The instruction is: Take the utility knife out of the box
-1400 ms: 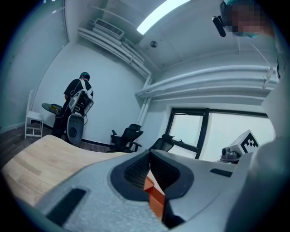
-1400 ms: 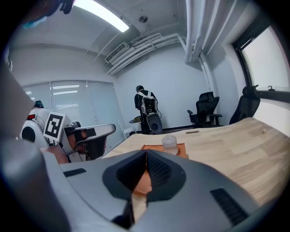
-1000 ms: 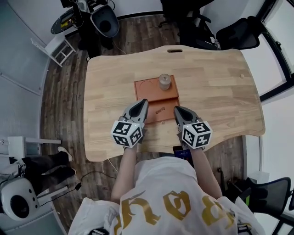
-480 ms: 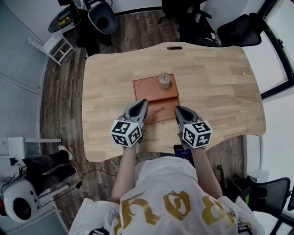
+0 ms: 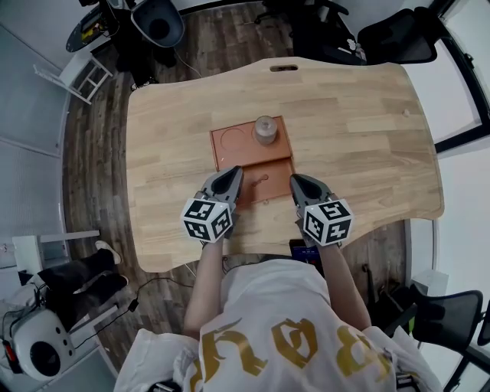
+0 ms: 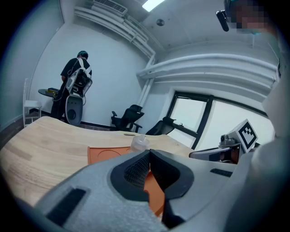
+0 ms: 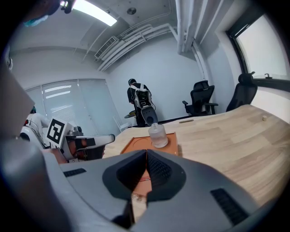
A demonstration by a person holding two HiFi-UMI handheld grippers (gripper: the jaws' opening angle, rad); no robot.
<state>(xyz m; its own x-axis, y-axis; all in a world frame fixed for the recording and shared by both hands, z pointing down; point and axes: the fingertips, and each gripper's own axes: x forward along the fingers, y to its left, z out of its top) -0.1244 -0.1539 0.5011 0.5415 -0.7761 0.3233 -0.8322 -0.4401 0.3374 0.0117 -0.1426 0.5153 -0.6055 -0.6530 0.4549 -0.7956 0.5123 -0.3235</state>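
Observation:
An orange box (image 5: pixel 253 157) lies flat at the middle of the wooden table (image 5: pixel 360 138). A small clear bottle (image 5: pixel 265 130) stands on its far half, and a small thin item (image 5: pixel 262 181) lies on its near half. I cannot make out the utility knife. My left gripper (image 5: pixel 234 174) is shut and empty over the box's near left corner. My right gripper (image 5: pixel 294 182) is shut and empty just off the near right corner. The left gripper view shows shut pads (image 6: pixel 156 170) before the box (image 6: pixel 104 154) and bottle (image 6: pixel 139 143). The right gripper view shows the bottle (image 7: pixel 158 135) beyond its shut pads (image 7: pixel 156 172).
The table's near edge (image 5: pixel 260 249) runs just under both grippers. A slot (image 5: pixel 284 68) is cut near its far edge. Office chairs (image 5: pixel 390 38) stand beyond the far right corner, and dark equipment (image 5: pixel 157 19) stands beyond the far left corner.
Both grippers have sunk a little toward the table, still shut. The head view has shifted, so the table and box sit slightly further left and up in the frame.

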